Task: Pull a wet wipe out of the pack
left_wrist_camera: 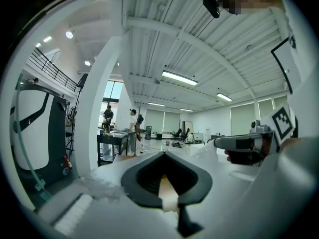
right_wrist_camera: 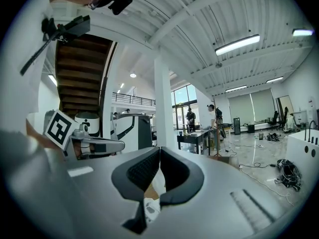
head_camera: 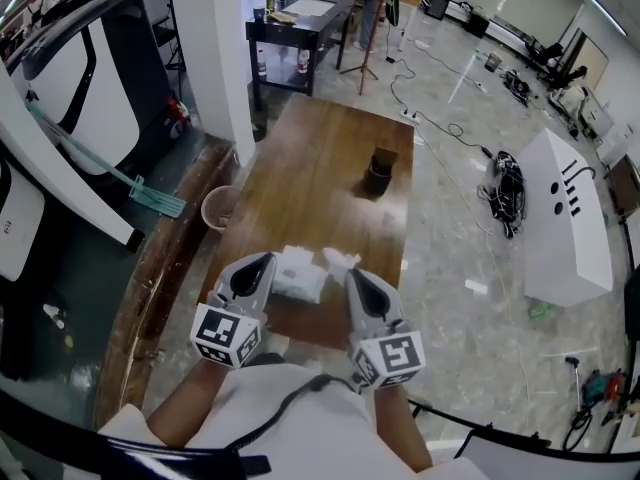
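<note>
A white wet wipe pack (head_camera: 300, 278) lies on the near end of the wooden table (head_camera: 320, 158). My left gripper (head_camera: 266, 260) has its tip at the pack's left edge, jaws together on it. Crinkled plastic (left_wrist_camera: 94, 187) shows beside its jaws (left_wrist_camera: 162, 154). The right gripper (head_camera: 350, 273) is shut on a white wet wipe (head_camera: 338, 259) that stands up from the pack's right side. In the left gripper view that wipe (left_wrist_camera: 208, 149) hangs at the right gripper's tip (left_wrist_camera: 218, 143). The right gripper view shows its pads (right_wrist_camera: 159, 149) pressed together, white material below them.
A dark cup (head_camera: 381, 172) stands farther along the table. A pinkish basket (head_camera: 220, 208) sits on the floor by the table's left edge. Cables (head_camera: 505, 188) and a white cabinet (head_camera: 565, 218) lie to the right. People stand at a far black table (head_camera: 300, 18).
</note>
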The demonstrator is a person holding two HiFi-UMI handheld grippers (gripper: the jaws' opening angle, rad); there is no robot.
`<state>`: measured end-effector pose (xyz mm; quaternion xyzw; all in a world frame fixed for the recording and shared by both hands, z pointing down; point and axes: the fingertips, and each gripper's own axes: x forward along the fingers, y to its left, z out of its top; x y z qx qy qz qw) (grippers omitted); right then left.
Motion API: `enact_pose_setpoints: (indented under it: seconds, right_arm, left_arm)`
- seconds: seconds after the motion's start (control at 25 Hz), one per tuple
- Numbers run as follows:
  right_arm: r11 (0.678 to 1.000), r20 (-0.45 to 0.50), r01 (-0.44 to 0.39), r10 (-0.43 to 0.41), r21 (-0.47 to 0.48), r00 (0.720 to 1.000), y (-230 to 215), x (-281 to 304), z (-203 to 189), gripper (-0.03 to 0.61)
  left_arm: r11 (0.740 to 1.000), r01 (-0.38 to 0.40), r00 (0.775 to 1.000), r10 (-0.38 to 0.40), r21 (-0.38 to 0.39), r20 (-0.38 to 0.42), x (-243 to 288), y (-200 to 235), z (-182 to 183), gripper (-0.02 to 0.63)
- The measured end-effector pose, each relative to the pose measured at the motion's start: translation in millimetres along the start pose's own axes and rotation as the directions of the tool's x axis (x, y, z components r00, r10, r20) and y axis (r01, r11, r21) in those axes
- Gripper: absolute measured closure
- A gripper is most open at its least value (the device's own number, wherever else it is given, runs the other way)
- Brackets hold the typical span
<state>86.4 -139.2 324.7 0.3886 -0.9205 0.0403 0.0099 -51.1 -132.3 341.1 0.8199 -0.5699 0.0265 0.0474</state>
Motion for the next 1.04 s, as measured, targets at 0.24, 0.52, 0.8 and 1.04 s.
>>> enact_pose_setpoints:
  seconds: [0.24, 0.52, 0.8, 1.04]
  right_arm:
    - [1.000, -0.013, -0.002, 0.002, 0.002, 1.000, -0.9, 6.8, -2.7, 0.565]
    - [1.000, -0.008, -0.001, 0.001, 0.003, 1.000, -1.6, 9.6, -2.1, 0.565]
    - [1.000, -0.032, 0.004, -0.004, 0.007, 0.999, -3.0, 14.2, -11.8, 0.566]
    - [1.000, -0.061, -0.004, 0.005, 0.014, 0.998, -2.7, 28.2, -22.6, 0.566]
  left_arm:
    - [0.999, -0.037, 0.999, 0.037, -0.002, -0.006, -6.0, 16.7, -1.1, 0.609]
    - [0.999, -0.042, 0.999, 0.041, -0.012, -0.008, -7.1, 20.2, -3.8, 0.609]
    - [0.999, -0.038, 0.999, 0.037, -0.019, -0.026, -2.2, 23.2, -9.9, 0.609]
    - [0.999, -0.032, 0.998, 0.030, -0.022, -0.049, 5.8, 32.7, -17.4, 0.609]
